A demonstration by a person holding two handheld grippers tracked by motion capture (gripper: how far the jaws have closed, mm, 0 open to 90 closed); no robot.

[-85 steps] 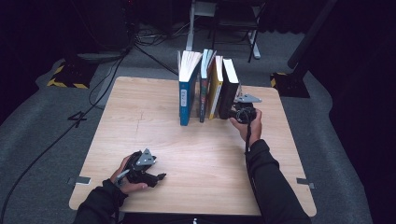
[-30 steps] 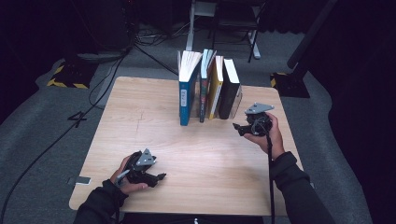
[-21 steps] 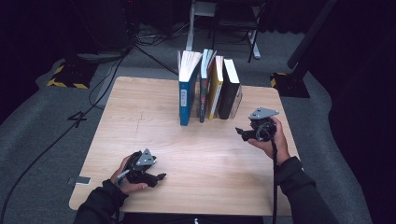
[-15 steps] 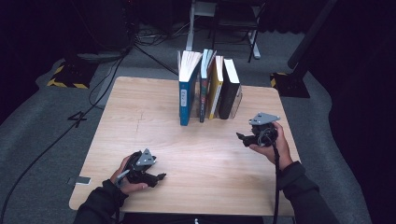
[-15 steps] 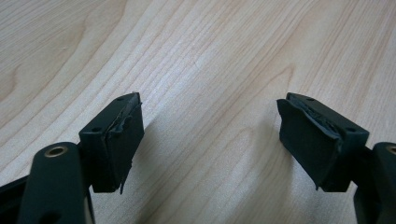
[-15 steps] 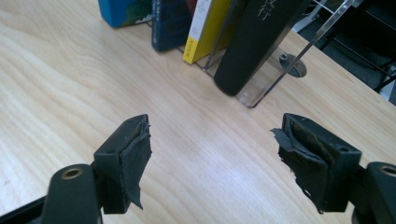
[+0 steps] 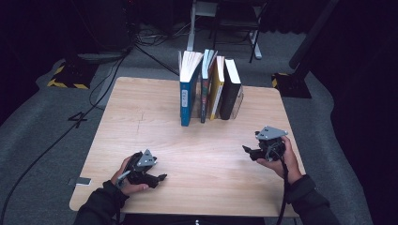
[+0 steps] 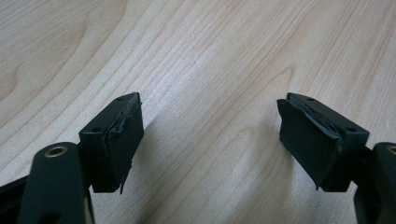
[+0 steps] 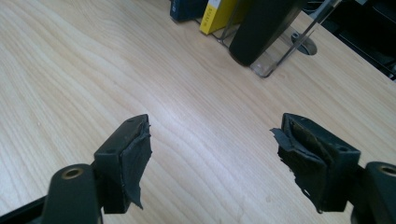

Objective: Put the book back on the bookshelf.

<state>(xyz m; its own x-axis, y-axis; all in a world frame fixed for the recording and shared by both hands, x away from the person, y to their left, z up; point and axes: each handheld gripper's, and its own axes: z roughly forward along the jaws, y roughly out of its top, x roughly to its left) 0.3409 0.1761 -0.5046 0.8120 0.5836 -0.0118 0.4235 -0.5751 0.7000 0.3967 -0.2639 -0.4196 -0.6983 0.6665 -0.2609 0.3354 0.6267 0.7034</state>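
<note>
- A row of upright books (image 7: pixel 209 89) stands near the far edge of the wooden table (image 7: pixel 141 117).
- In that row, the blue book (image 7: pixel 187 91) is leftmost and the black book (image 7: pixel 231 89) rightmost, with a yellow book (image 7: pixel 216 90) between them.
- The right gripper (image 7: pixel 251 152) sits well apart from the books, nearer the person and to the right, jaws apart and empty.
- The left gripper (image 7: pixel 157 178) rests well nearer the person than the books, to their left, holding nothing.

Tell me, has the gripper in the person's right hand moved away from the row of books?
Yes. The right gripper, jaws open and empty, has drawn back from the black book toward the table's near right edge.
</note>
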